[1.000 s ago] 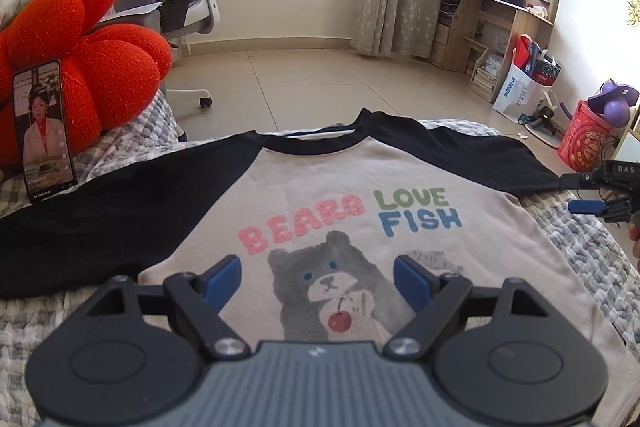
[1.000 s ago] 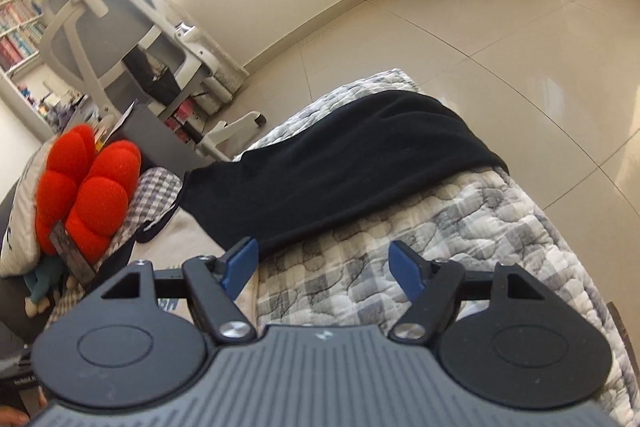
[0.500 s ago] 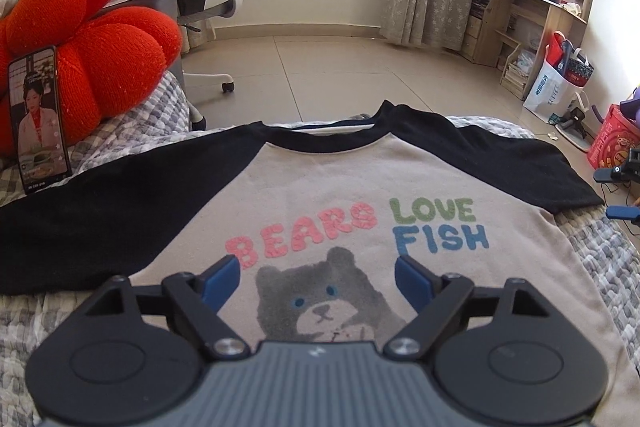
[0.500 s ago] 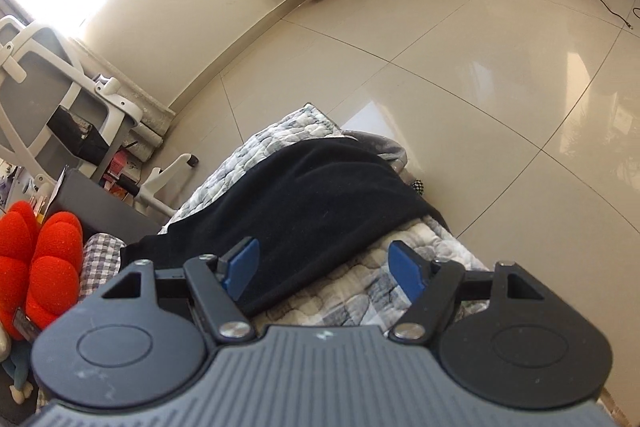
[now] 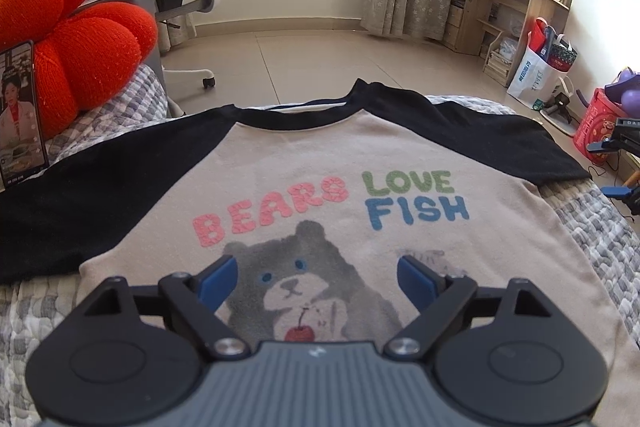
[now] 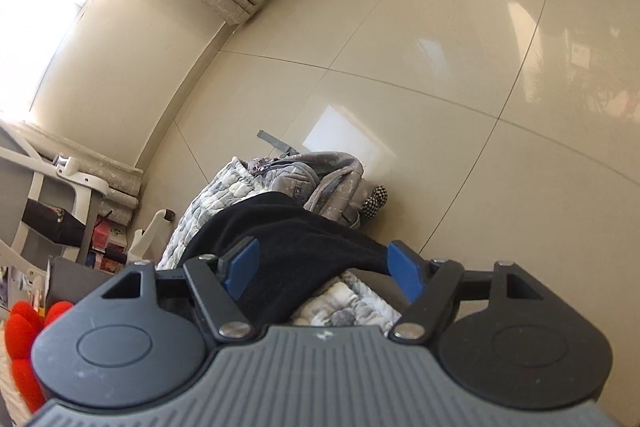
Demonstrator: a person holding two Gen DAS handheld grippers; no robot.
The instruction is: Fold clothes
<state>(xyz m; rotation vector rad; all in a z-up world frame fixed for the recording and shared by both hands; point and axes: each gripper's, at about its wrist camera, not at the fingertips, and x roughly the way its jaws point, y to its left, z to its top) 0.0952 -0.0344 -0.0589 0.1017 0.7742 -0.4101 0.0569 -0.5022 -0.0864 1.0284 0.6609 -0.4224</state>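
Lying flat on the quilt (image 5: 600, 239), the T-shirt (image 5: 320, 155); left tool (image 5: 316, 281) and right tool (image 6: 322, 269) agape, gripping nothing.

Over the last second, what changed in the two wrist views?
The right gripper rolled and swung out along the black sleeve to its end at the bed's edge. The left gripper eased nearer the shirt. Nothing was grasped; both stayed open, and the shirt stayed flat.

Grey quilted bed (image 5: 600, 239), T-shirt (image 5: 320, 163) spread flat, phone (image 5: 20, 115) propped
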